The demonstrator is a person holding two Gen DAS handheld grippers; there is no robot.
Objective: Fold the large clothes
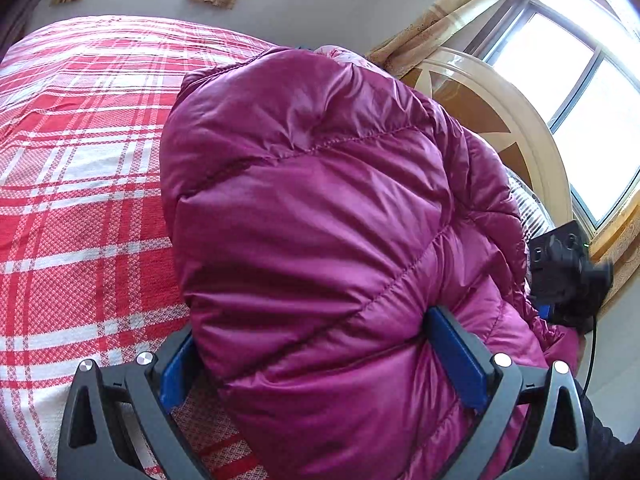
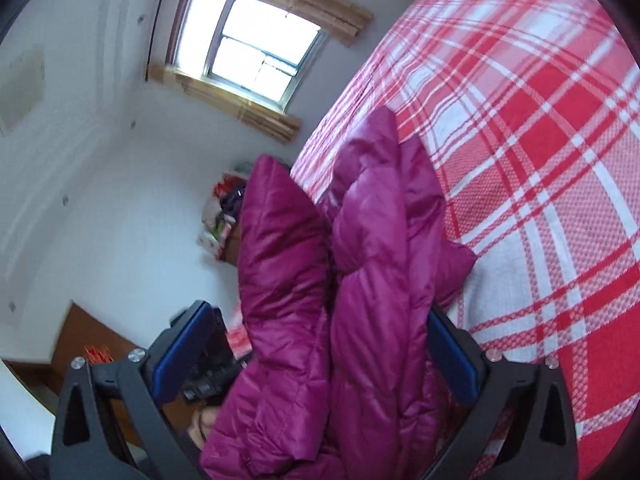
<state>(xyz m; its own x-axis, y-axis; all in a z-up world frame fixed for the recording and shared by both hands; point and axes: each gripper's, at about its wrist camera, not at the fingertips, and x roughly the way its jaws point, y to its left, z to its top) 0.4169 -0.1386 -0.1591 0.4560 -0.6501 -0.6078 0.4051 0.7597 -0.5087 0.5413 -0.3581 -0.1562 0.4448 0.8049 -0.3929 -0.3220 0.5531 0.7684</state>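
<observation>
A magenta puffer jacket (image 1: 312, 216) fills the left wrist view, lifted above the red-and-white plaid bed cover (image 1: 80, 184). My left gripper (image 1: 320, 364) stands wide with the thick jacket bulging between its blue pads (image 1: 456, 360); the fabric presses on the right pad. In the right wrist view the jacket (image 2: 360, 280) hangs in bunched folds between my right gripper's (image 2: 316, 352) fingers, against the right pad (image 2: 452, 356), with a gap at the left pad. The other gripper shows at the right edge of the left wrist view (image 1: 568, 276).
The bed cover (image 2: 540, 160) spreads under the jacket. A cream headboard (image 1: 500, 120) and a curtained window (image 1: 568, 112) stand at the right. A second window (image 2: 248, 44), white walls, a pile of coloured items (image 2: 224, 212) and a wooden piece (image 2: 80, 340) show in the right view.
</observation>
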